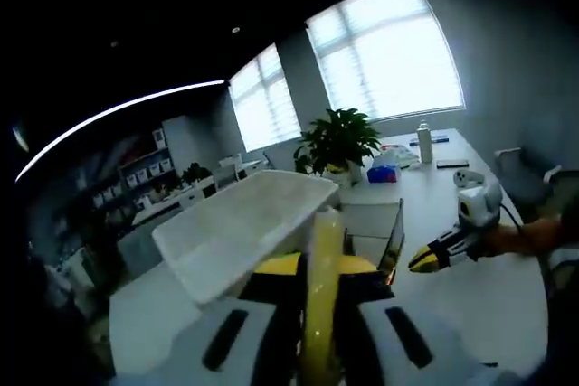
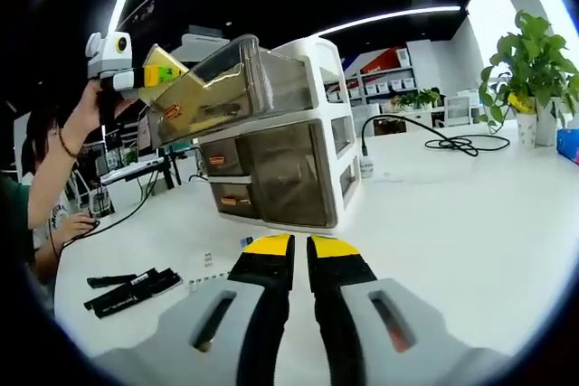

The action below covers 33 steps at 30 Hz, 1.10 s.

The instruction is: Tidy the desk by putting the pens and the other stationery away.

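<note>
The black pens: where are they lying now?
In the right gripper view, the black pens lie on the white desk, lower left, beside the drawer unit.

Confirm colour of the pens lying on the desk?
Black, the pens lie on the white desk; clearest in the right gripper view.

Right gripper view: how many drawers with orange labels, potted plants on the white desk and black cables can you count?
Drawers with orange labels: 3
Potted plant: 1
Black cable: 1
Total: 5
</note>
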Each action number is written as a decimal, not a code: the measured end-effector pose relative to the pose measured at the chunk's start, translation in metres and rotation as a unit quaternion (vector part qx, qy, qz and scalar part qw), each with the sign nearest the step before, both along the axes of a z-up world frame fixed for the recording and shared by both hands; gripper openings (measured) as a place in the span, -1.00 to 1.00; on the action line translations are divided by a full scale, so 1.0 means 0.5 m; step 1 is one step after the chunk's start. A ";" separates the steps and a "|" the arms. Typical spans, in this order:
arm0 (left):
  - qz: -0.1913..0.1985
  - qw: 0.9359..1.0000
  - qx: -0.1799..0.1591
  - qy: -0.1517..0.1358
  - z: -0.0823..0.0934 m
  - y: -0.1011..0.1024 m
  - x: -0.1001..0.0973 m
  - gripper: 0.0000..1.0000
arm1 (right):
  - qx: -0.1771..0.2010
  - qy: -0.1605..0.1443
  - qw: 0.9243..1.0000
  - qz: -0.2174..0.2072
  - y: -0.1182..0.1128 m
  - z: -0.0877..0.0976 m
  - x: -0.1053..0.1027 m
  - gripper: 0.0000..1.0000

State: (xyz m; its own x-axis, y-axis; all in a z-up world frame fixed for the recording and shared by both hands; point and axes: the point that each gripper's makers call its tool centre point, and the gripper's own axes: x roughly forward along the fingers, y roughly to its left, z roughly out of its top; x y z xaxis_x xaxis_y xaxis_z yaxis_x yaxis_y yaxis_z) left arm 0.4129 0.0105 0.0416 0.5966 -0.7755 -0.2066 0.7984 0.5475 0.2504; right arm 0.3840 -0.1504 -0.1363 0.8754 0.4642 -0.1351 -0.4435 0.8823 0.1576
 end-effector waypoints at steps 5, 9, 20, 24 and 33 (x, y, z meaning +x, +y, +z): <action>0.001 1.000 0.001 -0.024 0.002 -0.002 -0.026 -0.73 | 0.026 -0.029 0.999 0.029 0.026 0.032 -0.012 -0.79; -0.003 1.000 -0.004 -0.023 0.005 -0.002 -0.041 -0.66 | 0.020 -0.037 0.998 0.040 0.037 0.040 -0.016 -0.78; 0.020 0.999 0.000 -0.026 0.021 0.006 -0.048 -0.73 | -0.048 -0.063 0.997 0.008 0.011 0.050 -0.011 -0.77; 0.023 0.999 0.022 -0.017 0.005 0.002 -0.039 -0.72 | -0.042 -0.065 0.997 0.018 0.022 0.052 -0.015 -0.77; 0.023 0.998 0.050 -0.010 -0.029 -0.019 -0.003 -0.70 | -0.041 -0.065 0.997 0.016 0.020 0.048 -0.012 -0.77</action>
